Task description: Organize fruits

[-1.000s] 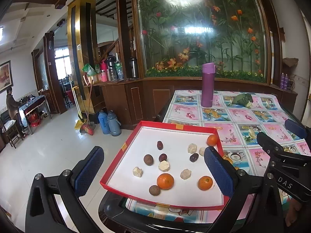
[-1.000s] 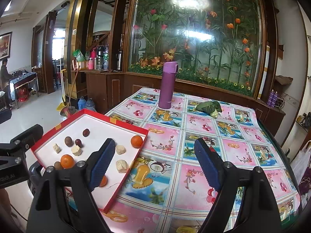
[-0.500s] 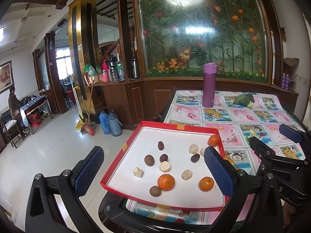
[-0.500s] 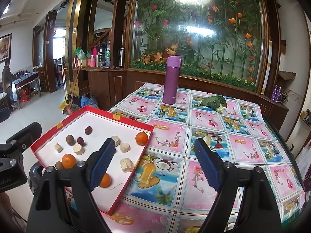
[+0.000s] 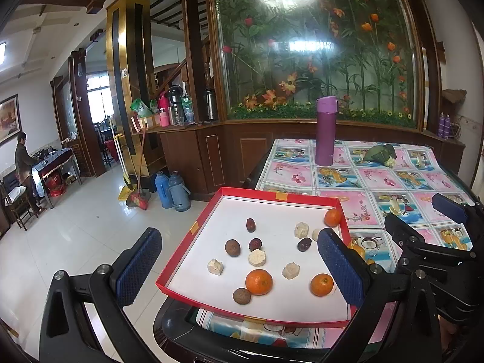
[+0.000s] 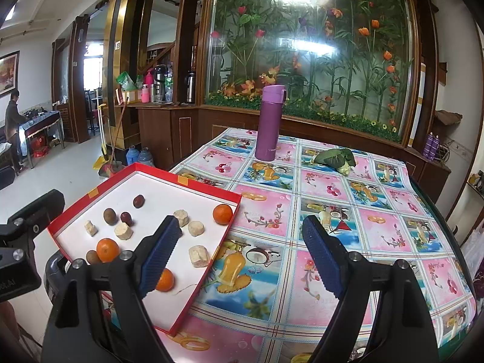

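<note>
- The red tray (image 5: 190,251) looks like cardboard with a matt white paper floor.
- The tablecloth (image 6: 378,230) is glossy printed plastic.
- The purple flask (image 6: 269,124) has a smooth satin finish.
- The floor tiles (image 5: 75,236) are polished and shiny.
- The cabinet (image 5: 211,157) is dark wood.

Small orange tangerine (image 6: 165,280) half hidden behind the right gripper's (image 6: 242,257) blue left pad; the red-rimmed white cardboard tray's (image 5: 211,299) near right corner lies behind the left gripper's (image 5: 239,266) right pad.

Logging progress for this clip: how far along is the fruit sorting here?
Nothing looks sorted yet. The oranges, dark dates, brown fruits and pale chunks lie mixed across the red tray. Nothing is in hand: the left gripper and right gripper are both open and empty. All the grouping remains.
</note>
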`<state>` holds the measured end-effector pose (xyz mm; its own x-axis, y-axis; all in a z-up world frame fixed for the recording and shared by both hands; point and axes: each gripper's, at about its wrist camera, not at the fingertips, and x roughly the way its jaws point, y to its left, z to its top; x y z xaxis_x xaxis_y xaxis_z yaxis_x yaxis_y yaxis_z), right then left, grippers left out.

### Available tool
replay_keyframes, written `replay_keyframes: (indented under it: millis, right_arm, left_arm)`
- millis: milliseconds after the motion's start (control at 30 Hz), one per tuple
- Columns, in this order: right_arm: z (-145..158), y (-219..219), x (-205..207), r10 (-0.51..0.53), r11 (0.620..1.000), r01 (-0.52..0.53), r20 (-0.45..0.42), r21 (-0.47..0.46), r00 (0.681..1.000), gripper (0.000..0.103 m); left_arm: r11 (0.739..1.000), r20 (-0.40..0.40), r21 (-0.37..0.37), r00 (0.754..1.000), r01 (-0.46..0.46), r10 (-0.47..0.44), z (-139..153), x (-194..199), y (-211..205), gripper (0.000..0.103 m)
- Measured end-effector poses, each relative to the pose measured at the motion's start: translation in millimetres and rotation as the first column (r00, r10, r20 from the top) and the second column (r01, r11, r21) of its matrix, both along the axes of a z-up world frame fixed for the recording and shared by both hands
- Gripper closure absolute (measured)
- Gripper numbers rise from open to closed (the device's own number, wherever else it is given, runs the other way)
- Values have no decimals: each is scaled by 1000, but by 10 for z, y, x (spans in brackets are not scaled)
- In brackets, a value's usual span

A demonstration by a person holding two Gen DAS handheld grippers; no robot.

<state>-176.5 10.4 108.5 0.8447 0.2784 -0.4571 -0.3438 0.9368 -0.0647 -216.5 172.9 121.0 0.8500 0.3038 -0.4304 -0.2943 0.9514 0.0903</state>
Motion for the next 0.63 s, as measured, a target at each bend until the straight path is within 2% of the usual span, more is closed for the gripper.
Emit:
replay_keyframes:
  millis: [633]
  right_arm:
    - [-95,41,21,8,1000,-8,-10,-9,1000,19]
  left_arm:
    - [1000,-8,-10,1000,15,-15,-7,15,-18,0]
